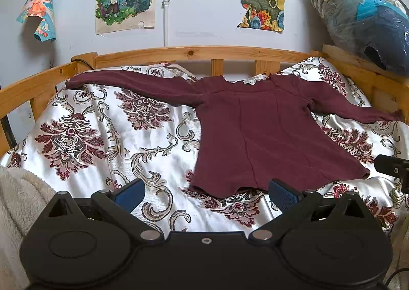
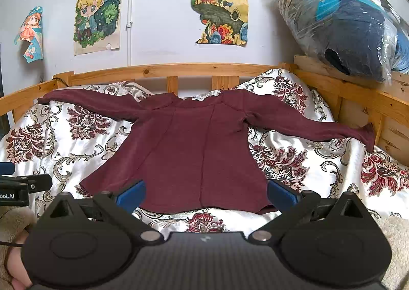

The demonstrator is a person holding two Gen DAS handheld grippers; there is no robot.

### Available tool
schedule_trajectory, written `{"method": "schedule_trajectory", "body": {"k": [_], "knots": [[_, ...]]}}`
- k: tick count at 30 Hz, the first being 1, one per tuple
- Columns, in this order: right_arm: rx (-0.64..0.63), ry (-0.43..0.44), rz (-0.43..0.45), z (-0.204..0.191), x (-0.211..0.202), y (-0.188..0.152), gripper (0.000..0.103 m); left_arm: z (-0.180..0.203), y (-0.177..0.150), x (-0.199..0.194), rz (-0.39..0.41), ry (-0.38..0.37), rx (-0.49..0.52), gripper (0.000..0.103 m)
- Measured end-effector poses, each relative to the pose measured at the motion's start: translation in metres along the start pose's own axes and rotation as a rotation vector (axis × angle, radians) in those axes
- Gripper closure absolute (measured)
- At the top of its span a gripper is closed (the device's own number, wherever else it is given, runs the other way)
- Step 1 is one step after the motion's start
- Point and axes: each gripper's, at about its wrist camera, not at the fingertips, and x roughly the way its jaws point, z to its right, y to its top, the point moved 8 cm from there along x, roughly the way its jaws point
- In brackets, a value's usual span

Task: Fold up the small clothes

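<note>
Because the bed [image 1: 76, 136] wears a slick satin cover, the maroon long-sleeved top [image 2: 184, 152] spread flat on it looks light, limp, apt to slide; I'd pinch a sleeve cuff. Left gripper [image 1: 206, 194] and right gripper [image 2: 206, 194] gape, empty.

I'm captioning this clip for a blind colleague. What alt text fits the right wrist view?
A maroon long-sleeved top lies flat, sleeves spread, on a floral satin bedspread in a wooden bed frame. The open right gripper hovers at its hem, holding nothing. Drawings hang on the wall behind.
</note>
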Motion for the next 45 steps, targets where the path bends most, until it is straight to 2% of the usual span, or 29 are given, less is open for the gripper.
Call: {"method": "schedule_trajectory", "body": {"k": [24, 31, 37, 41, 45], "knots": [[0.012, -0.002, 0.004, 0.002, -0.002, 0.002, 0.0, -0.002, -0.005, 0.003, -0.015, 0.002, 0.005, 0.001], [0.075, 0.023, -0.02, 0.011, 0.003, 0.005, 0.0, 0.003, -0.004, 0.015, -0.07, -0.005, 0.037, 0.001], [0.323, 0.062, -0.054, 0.061, 0.026, 0.02, 0.0, 0.016, 0.016, 0.04, -0.127, -0.083, 0.09, 0.001], [0.421, 0.004, -0.044, 0.112, 0.05, 0.031, 0.0, 0.018, 0.048, 0.069, -0.146, -0.127, 0.068, 0.001], [0.434, -0.099, -0.005, 0.169, 0.075, 0.044, 0.0, 0.015, 0.078, 0.107, -0.161, -0.137, 0.036, 0.001]]}}
